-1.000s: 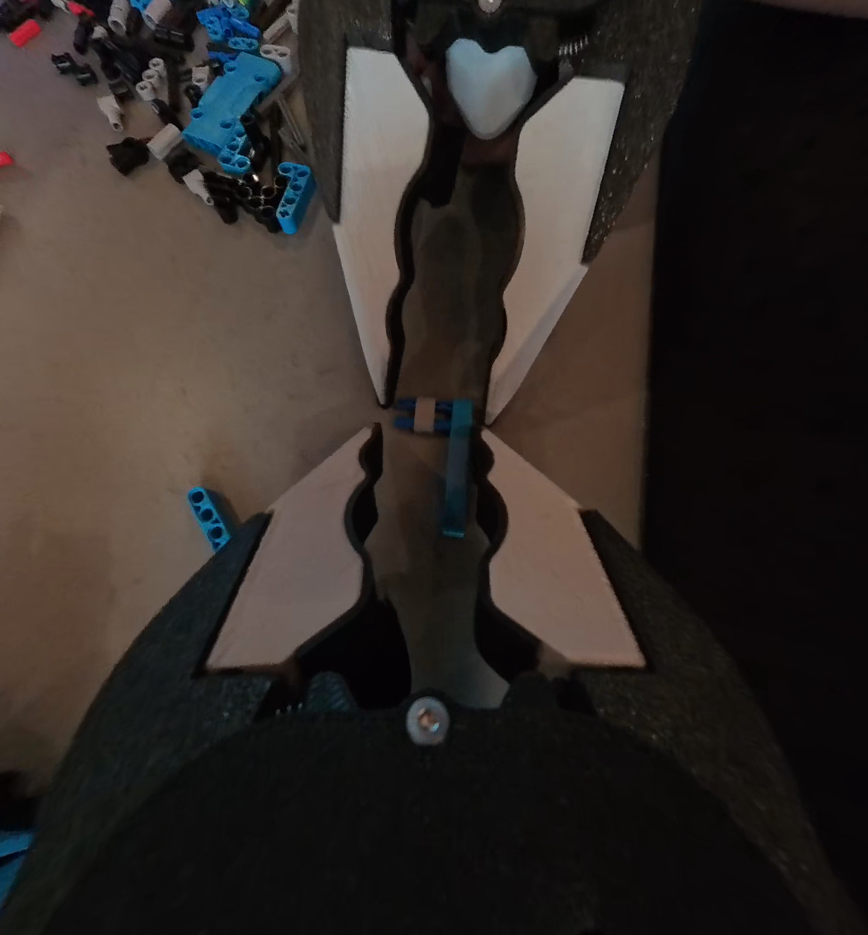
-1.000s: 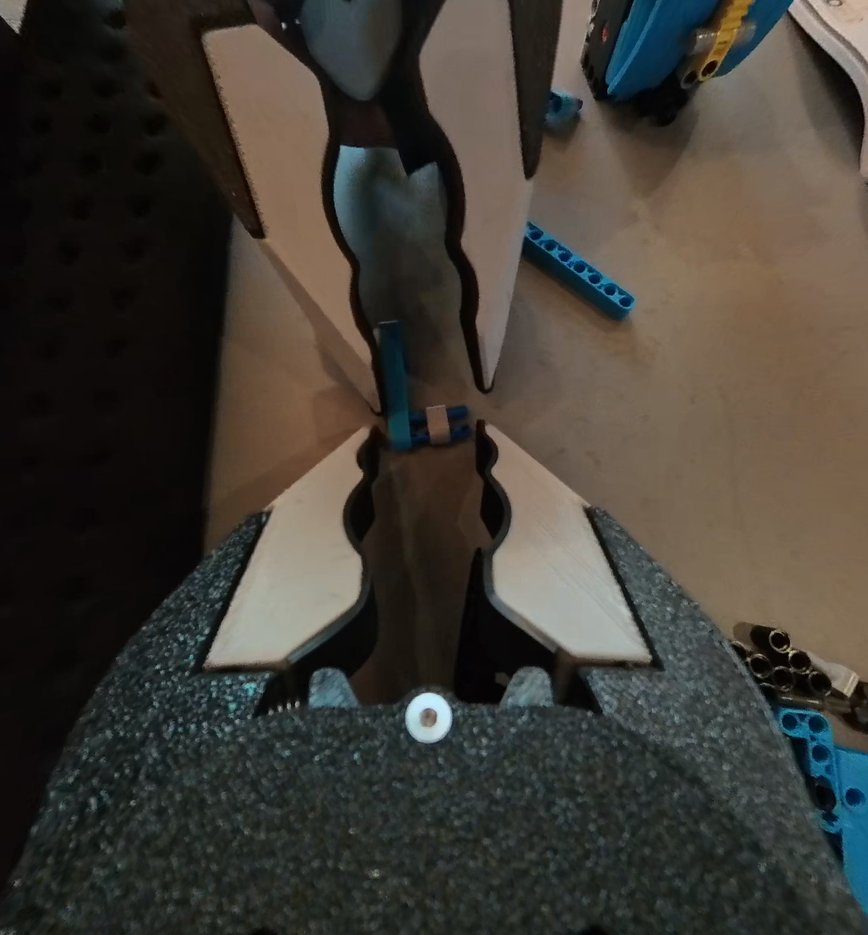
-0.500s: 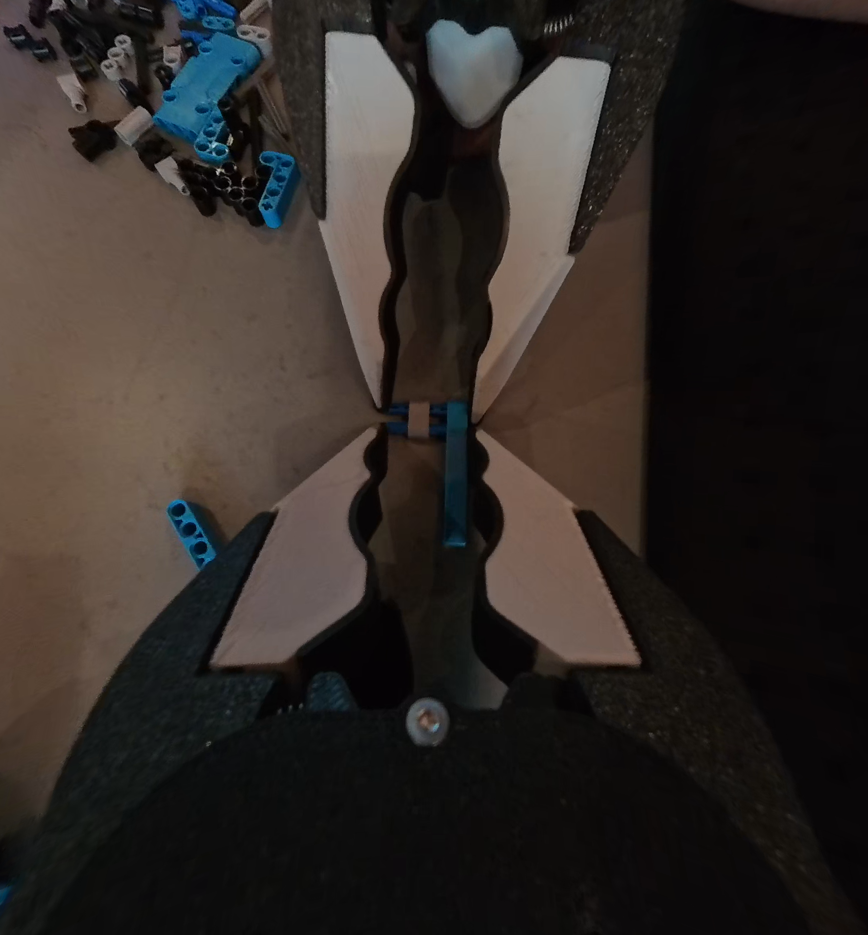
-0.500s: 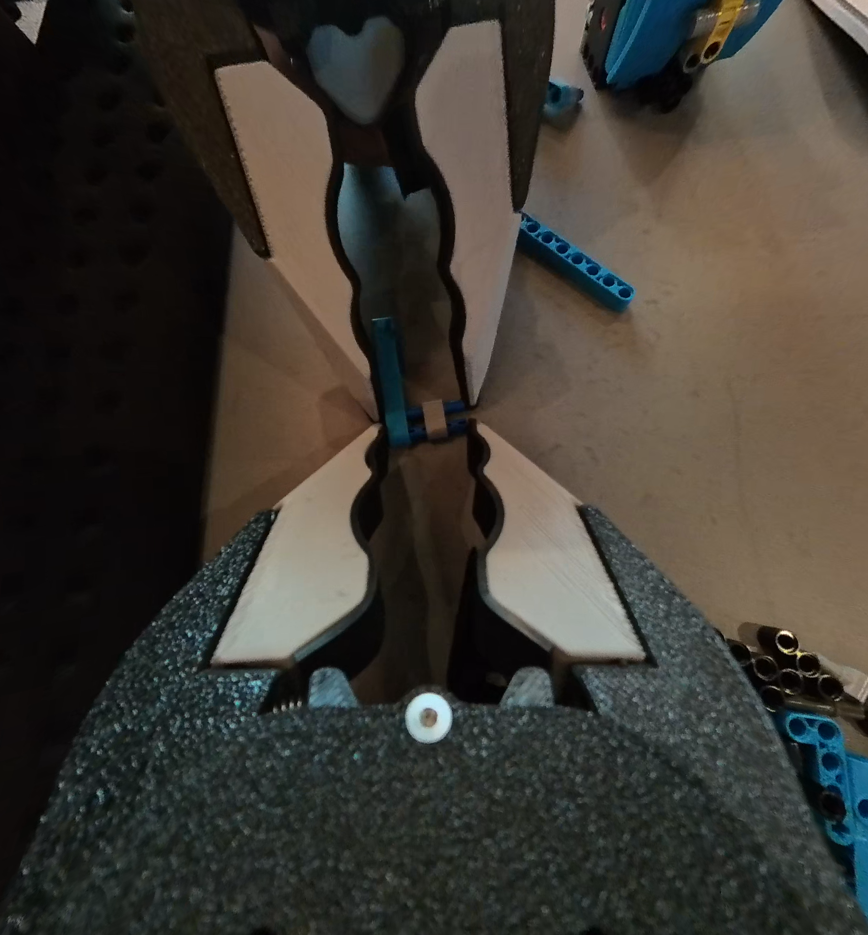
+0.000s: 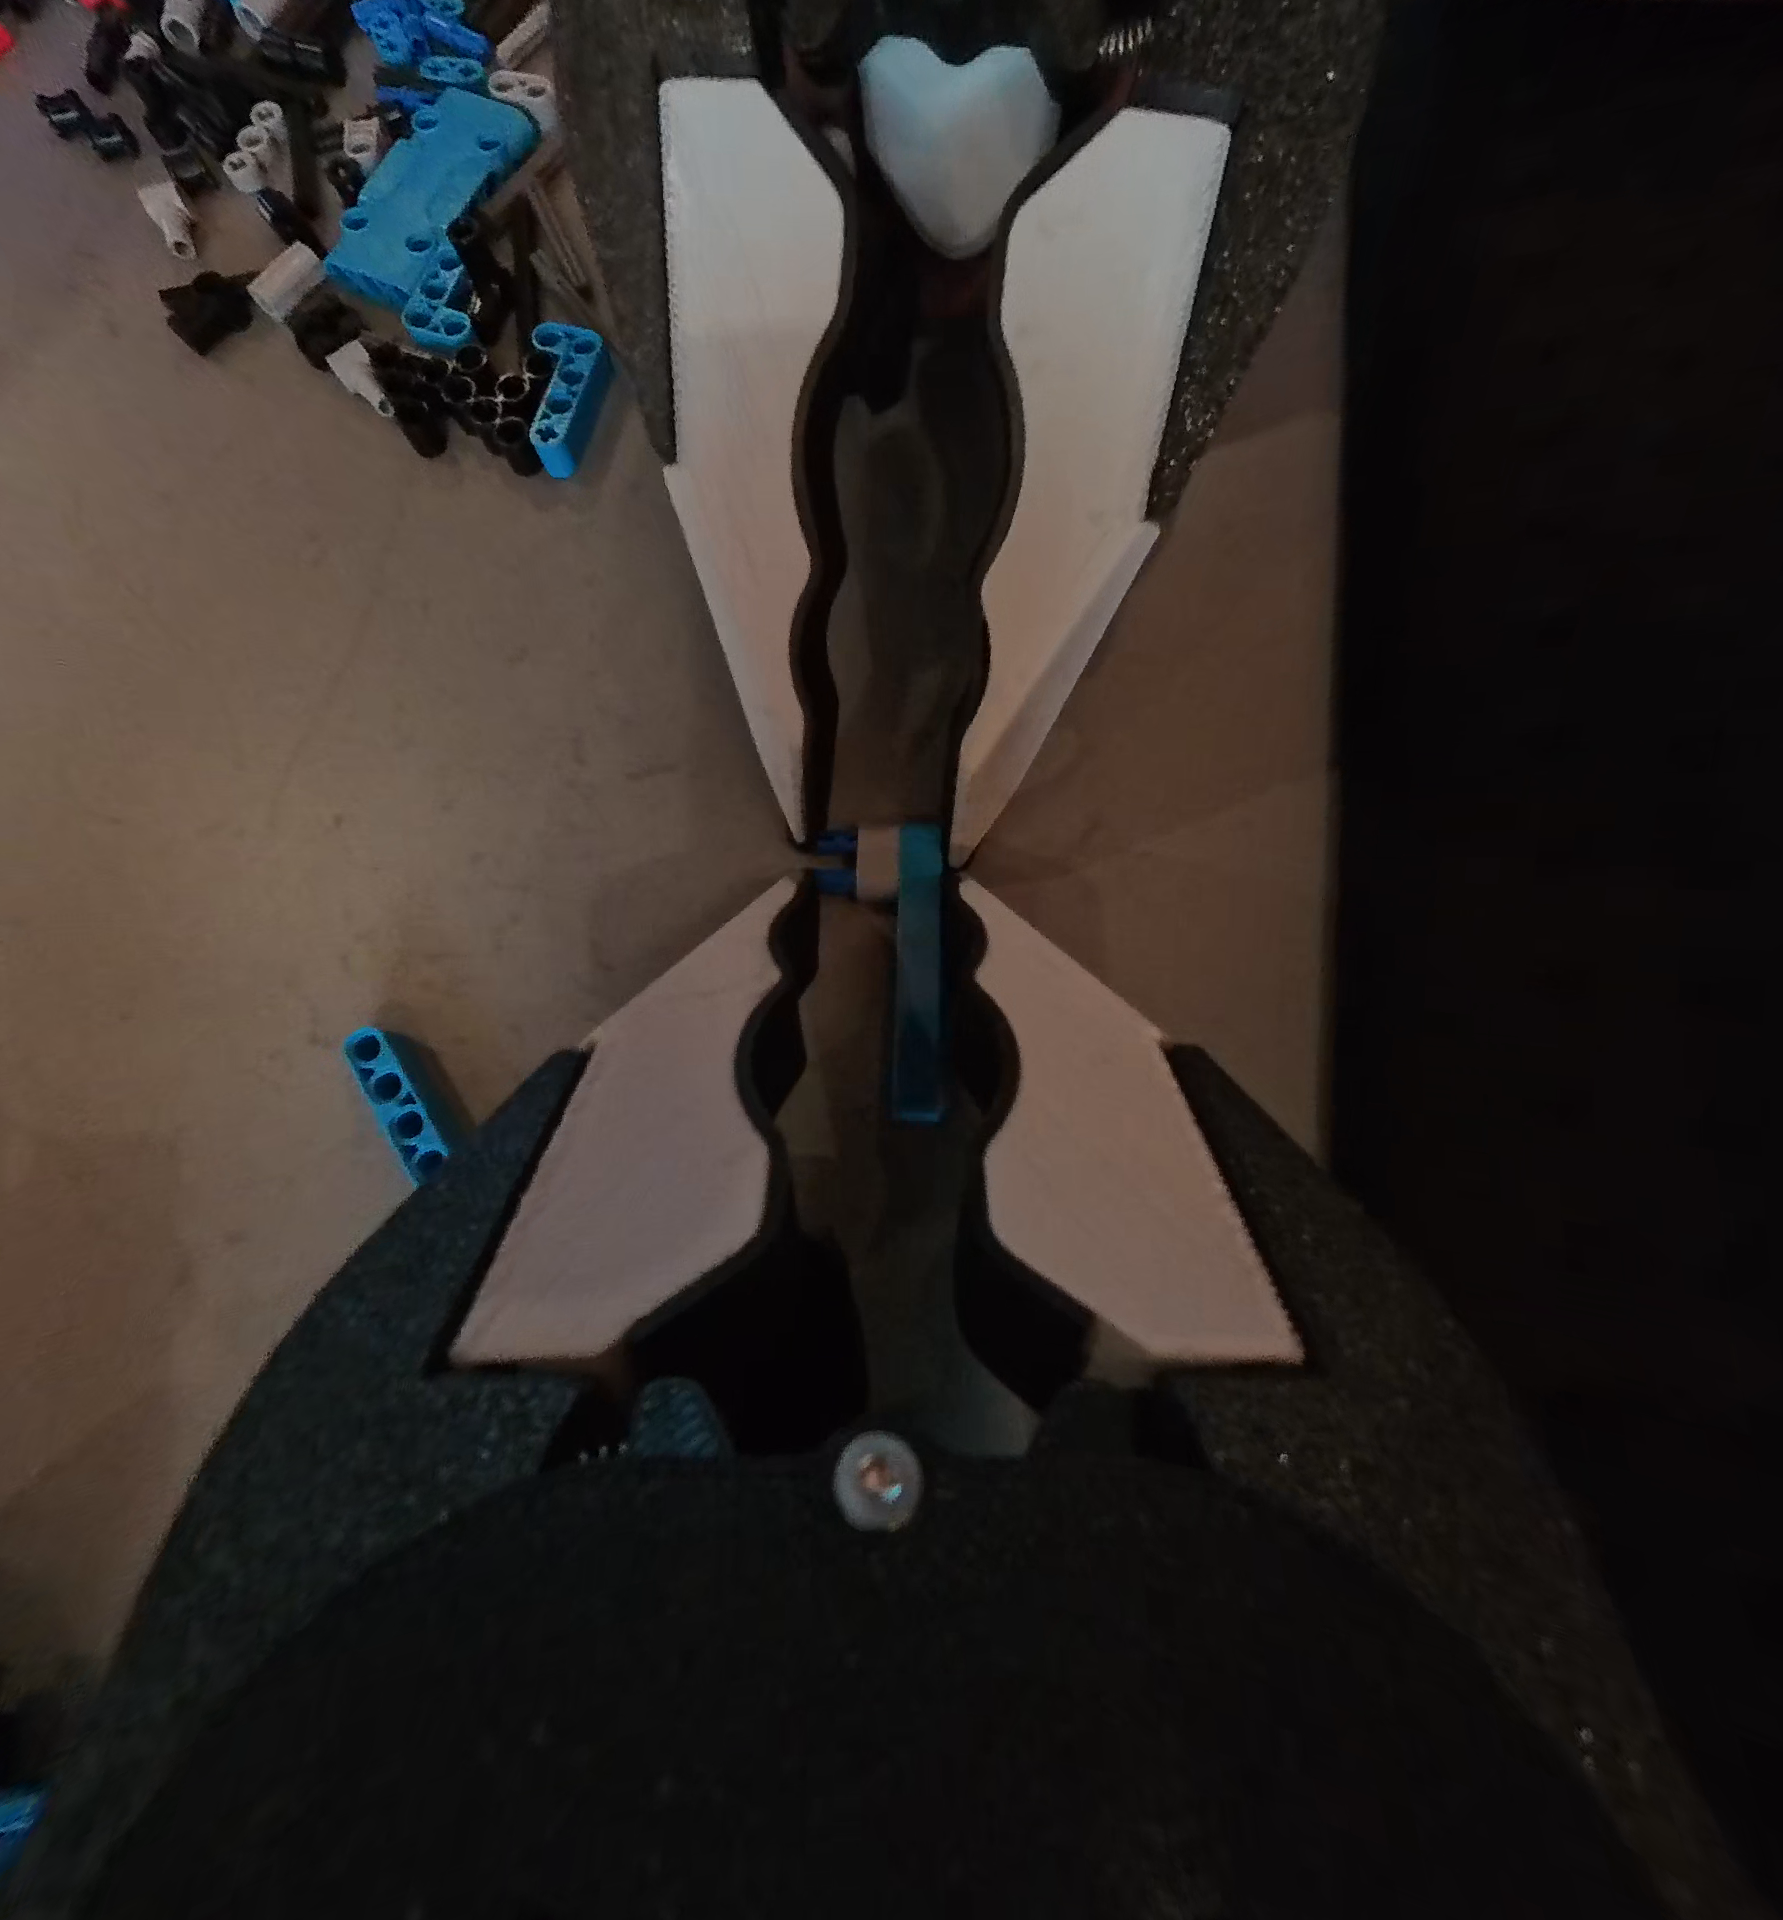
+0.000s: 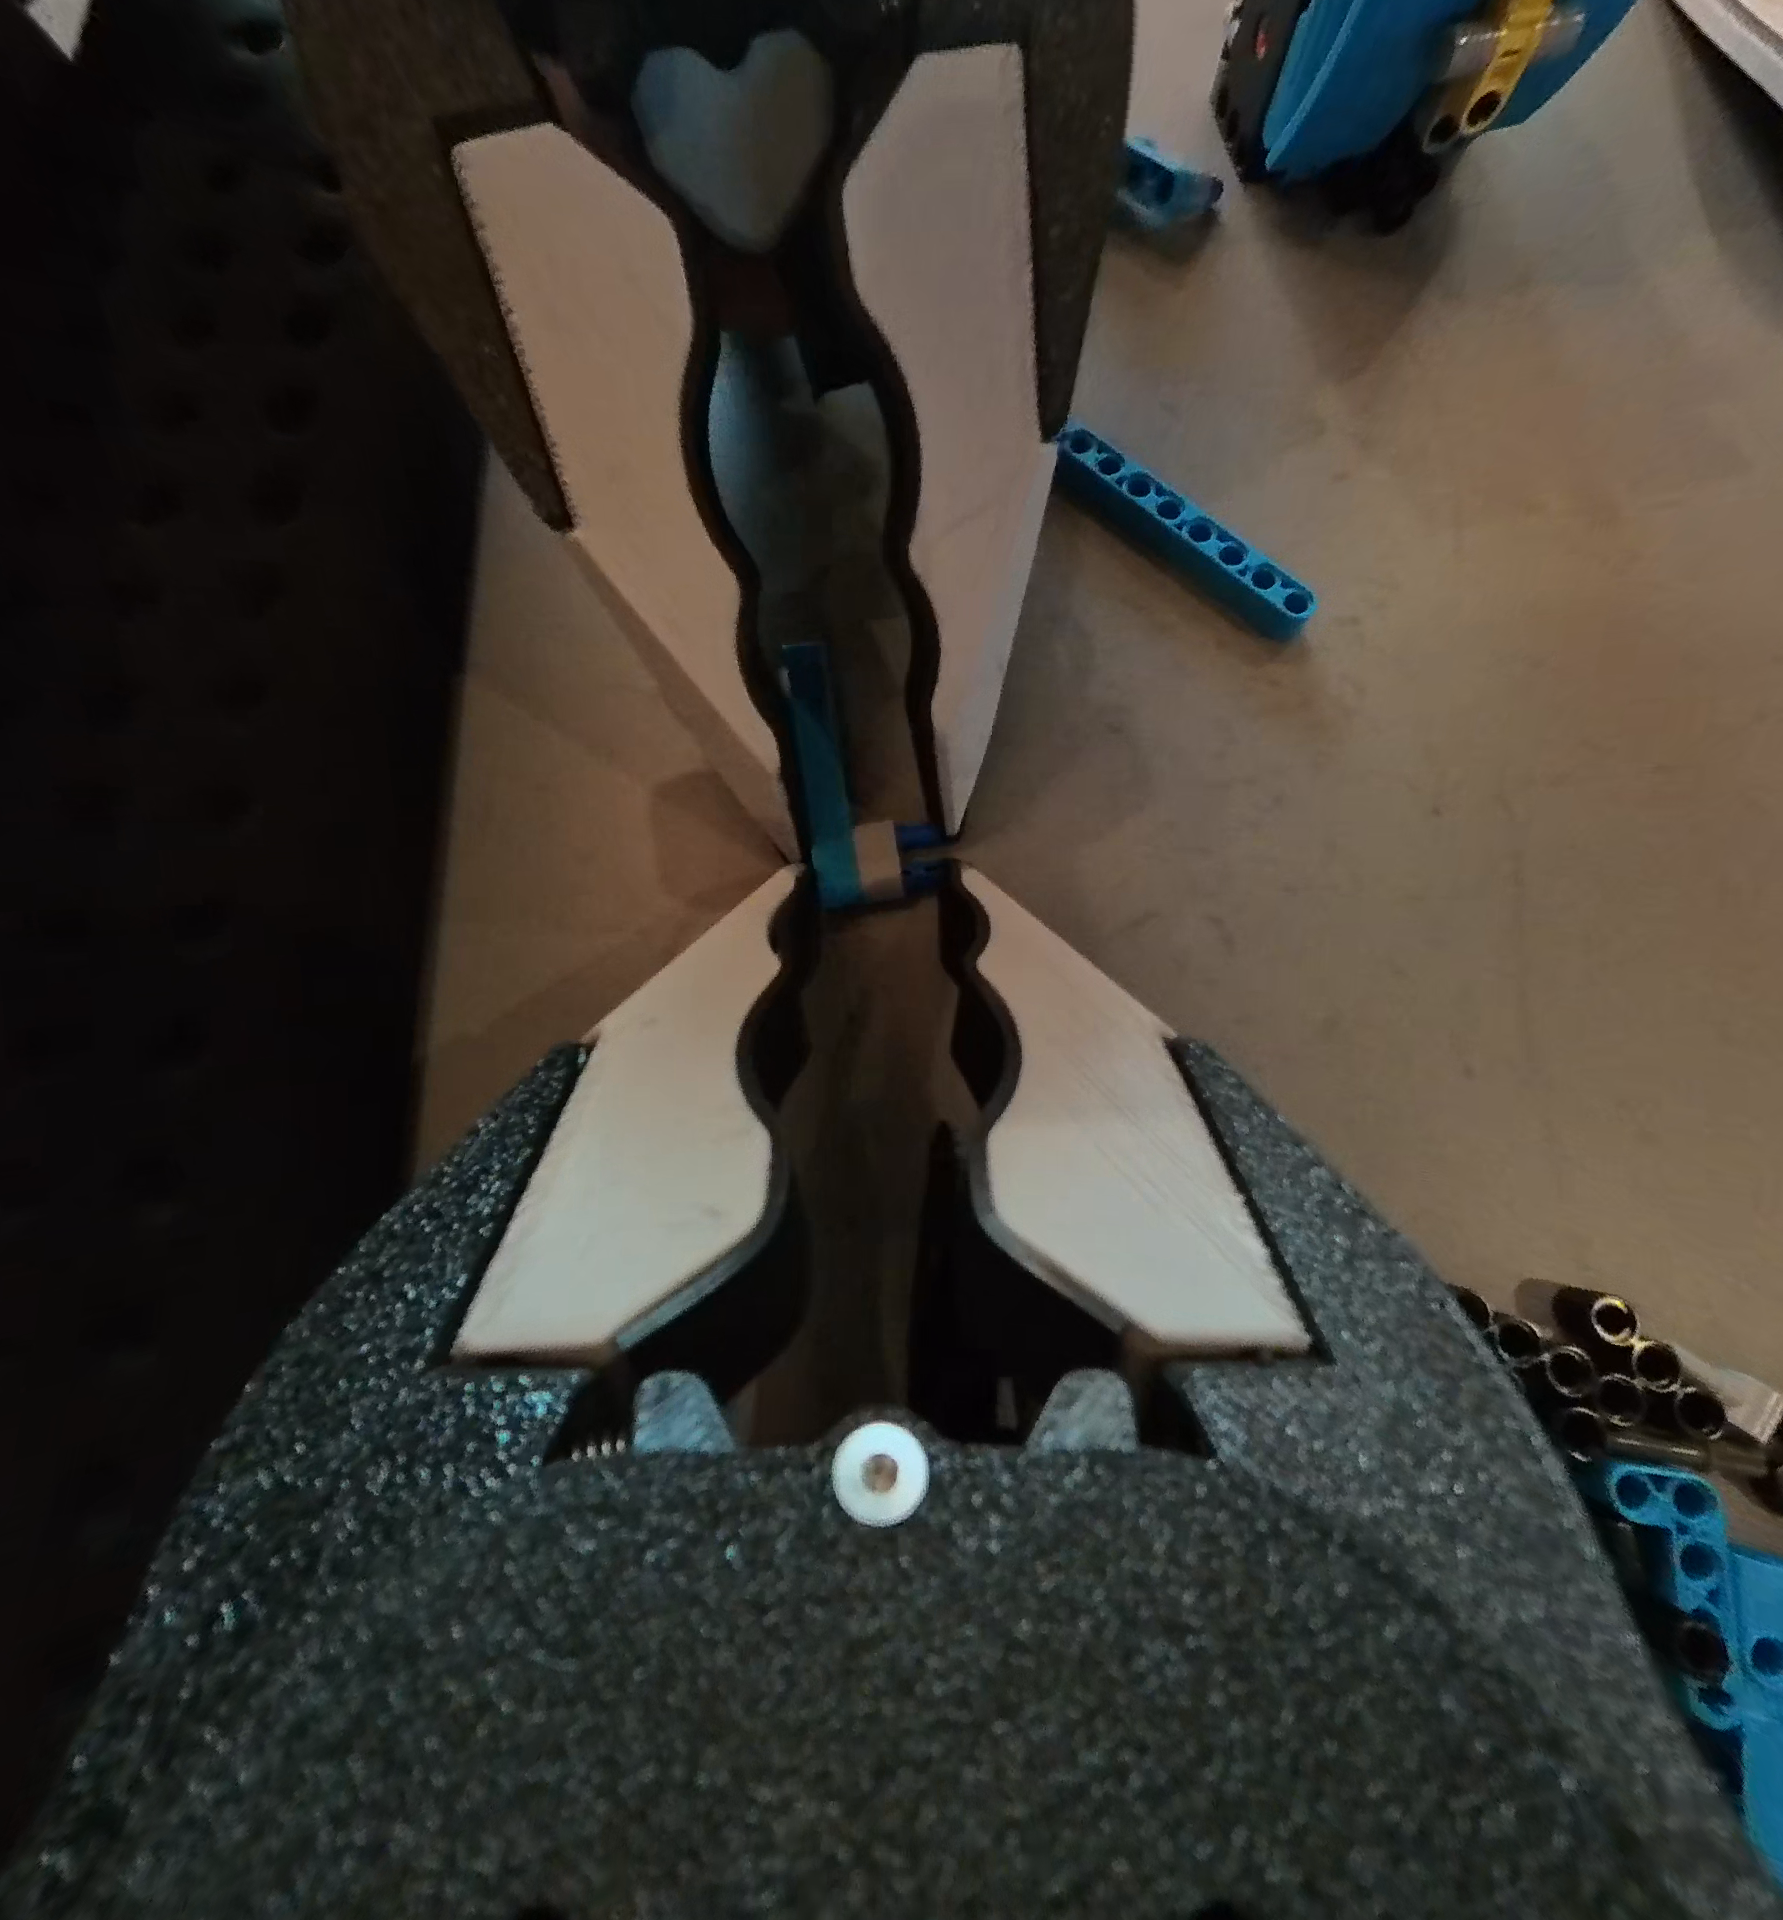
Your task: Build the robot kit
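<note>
Two pairs of tongs meet tip to tip above the desk point(image 5: 243, 727). The left tongs point(image 5: 882, 891) are clenched to a narrow gap on a thin blue beam point(image 5: 918, 997), which shows edge-on and runs back along the inner face of one finger. The right tongs point(image 6: 876, 878) are clenched to the same narrow gap on a blue double pin point(image 6: 918, 854) carrying a grey collar point(image 6: 882, 857).

State of the join: the collar sits flush against the side of the beam, and the pin's free ends still stand proud on the far side of the collar. How deep the pin sits in the beam cannot be told, because the fingertips hide the joint. The joined pieces hang in the air between the four fingertips, clear of the desk.

Surroundings:
- A heap of small black, grey and blue parts point(image 5: 367, 260) lies near the right tongs.
- A short blue beam point(image 5: 399, 1091) lies just beside the left tongs.
- A long blue beam point(image 6: 1188, 540), a part-built blue model point(image 6: 1386, 94) and a cluster of black bushes point(image 6: 1614, 1371) lie well apart.
- A black perforated surface point(image 6: 139, 623) borders the desk on one side.

Nothing stands between the tongs except the pieces they hold.
</note>
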Demonstrator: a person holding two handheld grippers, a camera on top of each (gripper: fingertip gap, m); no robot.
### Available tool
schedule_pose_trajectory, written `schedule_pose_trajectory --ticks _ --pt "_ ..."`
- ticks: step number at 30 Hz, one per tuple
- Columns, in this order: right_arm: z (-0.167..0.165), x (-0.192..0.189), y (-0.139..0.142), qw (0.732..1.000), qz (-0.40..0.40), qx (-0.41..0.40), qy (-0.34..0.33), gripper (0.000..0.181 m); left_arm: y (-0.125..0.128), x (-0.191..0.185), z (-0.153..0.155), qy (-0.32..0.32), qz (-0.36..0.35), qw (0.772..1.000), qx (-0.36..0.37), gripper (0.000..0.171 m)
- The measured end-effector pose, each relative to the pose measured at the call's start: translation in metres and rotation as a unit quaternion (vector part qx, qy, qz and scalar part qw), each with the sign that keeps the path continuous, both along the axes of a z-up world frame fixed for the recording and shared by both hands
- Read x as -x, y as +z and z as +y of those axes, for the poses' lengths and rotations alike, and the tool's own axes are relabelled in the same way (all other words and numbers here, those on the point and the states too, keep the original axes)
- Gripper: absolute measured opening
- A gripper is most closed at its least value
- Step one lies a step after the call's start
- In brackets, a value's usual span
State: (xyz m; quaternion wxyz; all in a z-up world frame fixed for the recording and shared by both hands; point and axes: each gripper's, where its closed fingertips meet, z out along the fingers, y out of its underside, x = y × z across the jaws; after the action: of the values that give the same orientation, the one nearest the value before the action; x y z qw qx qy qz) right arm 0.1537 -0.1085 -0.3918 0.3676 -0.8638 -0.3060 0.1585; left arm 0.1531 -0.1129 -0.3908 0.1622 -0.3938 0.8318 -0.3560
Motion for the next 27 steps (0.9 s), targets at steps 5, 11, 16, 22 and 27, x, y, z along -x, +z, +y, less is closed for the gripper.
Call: schedule_pose_trajectory --ticks 5,11,16,22,27 --pt "0.001 0.0 0.001 1.0 0.011 0.004 -0.008 0.025 0.001 0.0 0.0 0.028 0.001 1.0 0.007 0.024" --pt "0.001 -0.002 0.014 1.0 0.003 -0.01 -0.022 0.04 0.011 0.019 0.01 0.076 0.002 0.997 0.027 0.037" --pt "0.002 -0.011 0.005 0.997 -0.049 -0.014 -0.053 0.036 0.016 0.028 0.032 0.136 -0.014 0.99 0.018 0.032" --pt "0.003 -0.009 0.006 0.997 -0.042 -0.004 -0.07 0.033 0.007 0.027 0.021 0.125 -0.011 0.992 0.017 0.028" --pt "0.002 -0.015 0.014 0.993 -0.019 -0.01 -0.113 0.031 0.003 0.019 0.017 0.124 0.0 0.992 0.013 0.024"
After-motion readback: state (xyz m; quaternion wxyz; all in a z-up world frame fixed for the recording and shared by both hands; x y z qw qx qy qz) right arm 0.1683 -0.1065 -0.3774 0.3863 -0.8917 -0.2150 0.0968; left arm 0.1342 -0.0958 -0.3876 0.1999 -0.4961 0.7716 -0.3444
